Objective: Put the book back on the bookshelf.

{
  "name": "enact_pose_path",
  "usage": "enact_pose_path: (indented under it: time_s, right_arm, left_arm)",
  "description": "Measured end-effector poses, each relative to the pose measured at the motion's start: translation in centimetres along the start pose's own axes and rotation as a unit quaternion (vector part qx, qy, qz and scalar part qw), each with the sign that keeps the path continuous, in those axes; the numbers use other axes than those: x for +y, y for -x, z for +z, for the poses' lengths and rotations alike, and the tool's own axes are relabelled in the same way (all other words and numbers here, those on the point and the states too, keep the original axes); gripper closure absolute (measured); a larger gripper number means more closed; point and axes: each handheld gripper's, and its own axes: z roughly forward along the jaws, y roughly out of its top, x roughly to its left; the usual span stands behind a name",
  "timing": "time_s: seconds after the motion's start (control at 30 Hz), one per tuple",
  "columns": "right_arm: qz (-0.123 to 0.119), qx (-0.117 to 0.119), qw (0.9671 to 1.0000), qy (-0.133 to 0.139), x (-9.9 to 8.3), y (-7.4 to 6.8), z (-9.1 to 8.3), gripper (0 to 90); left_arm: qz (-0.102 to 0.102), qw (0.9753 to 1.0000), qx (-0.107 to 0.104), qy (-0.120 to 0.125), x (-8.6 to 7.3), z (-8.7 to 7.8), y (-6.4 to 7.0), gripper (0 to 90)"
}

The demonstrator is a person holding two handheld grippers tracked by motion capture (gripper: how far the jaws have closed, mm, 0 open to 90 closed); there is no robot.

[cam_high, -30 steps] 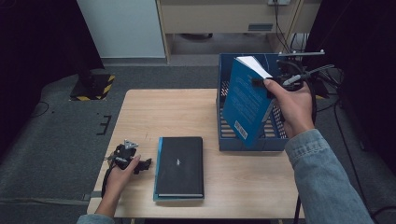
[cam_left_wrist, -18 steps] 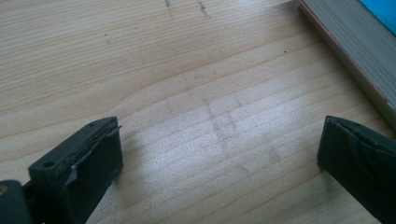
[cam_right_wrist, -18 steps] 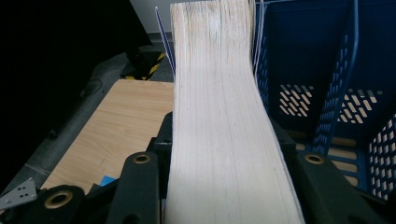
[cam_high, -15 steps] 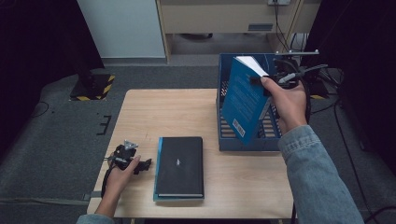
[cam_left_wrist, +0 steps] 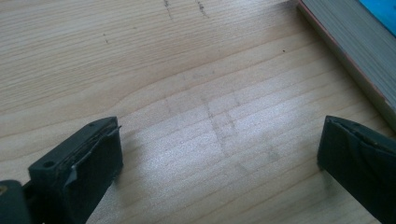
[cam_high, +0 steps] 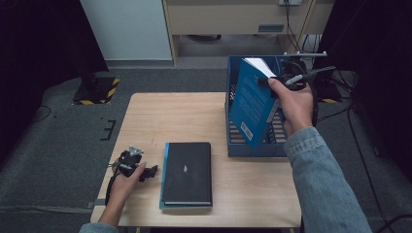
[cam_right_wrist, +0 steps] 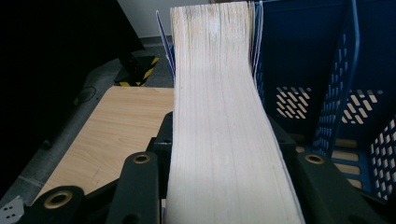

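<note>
Over blue rack (cam_high: 233,145), right gripper (cam_high: 273,81) clamps blue book (cam_high: 250,104) by page edge, tilted, lower corner inside the rack. Straighten book upright, lower between dividers, release once seated. Left gripper (cam_high: 132,165) jaws apart, idle on table (cam_high: 160,116) beside black book (cam_high: 187,172).

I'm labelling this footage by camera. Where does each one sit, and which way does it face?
High view: above the person's side, looking forward and down on the light wooden table; both forearms show, with the left gripper.
Left gripper view: low over the wood between open jaws, facing the black hardcover book.
Right gripper view: along jaws clamping the blue paperback book, facing the blue plastic crate.
Shared: both books and the crate also appear from above.
</note>
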Motion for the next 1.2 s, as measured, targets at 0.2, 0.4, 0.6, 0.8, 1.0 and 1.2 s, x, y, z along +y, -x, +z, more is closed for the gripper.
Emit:
enact_pose_path:
  time_s: [0.2, 0.4, 0.6, 0.8, 1.0, 1.2]
  right_arm:
    - [-0.001, -0.002, 1.0000, 0.000, 0.2, -0.3, 0.4, 59.0]
    - [0.002, -0.002, 1.0000, 0.006, 0.8, -0.7, 0.6, 58.9]
    - [0.010, -0.010, 0.9998, 0.014, 1.1, -0.8, 1.2, 58.9]
    - [0.013, -0.019, 0.9994, 0.025, 1.1, -1.0, 1.7, 58.9]
    - [0.015, -0.027, 0.9989, 0.035, 1.1, -1.2, 2.4, 58.9]
    - [0.016, -0.028, 0.9988, 0.037, 0.9, -1.0, 3.0, 58.9]
  left_arm:
    - [0.001, 1.0000, -0.001, 0.000, 0.0, 0.0, 0.0, 0.0]
    - [0.002, 1.0000, -0.002, -0.001, 0.0, 0.0, 0.0, 0.0]
    - [0.002, 1.0000, -0.002, 0.000, 0.0, 0.0, 0.0, 0.0]
    - [0.004, 1.0000, -0.003, 0.000, 0.0, 0.0, 0.0, 0.0]
    - [0.006, 1.0000, -0.005, -0.003, 0.1, 0.0, 0.0, 0.0]
    - [0.007, 1.0000, -0.006, -0.002, 0.1, 0.0, 0.0, 0.0]
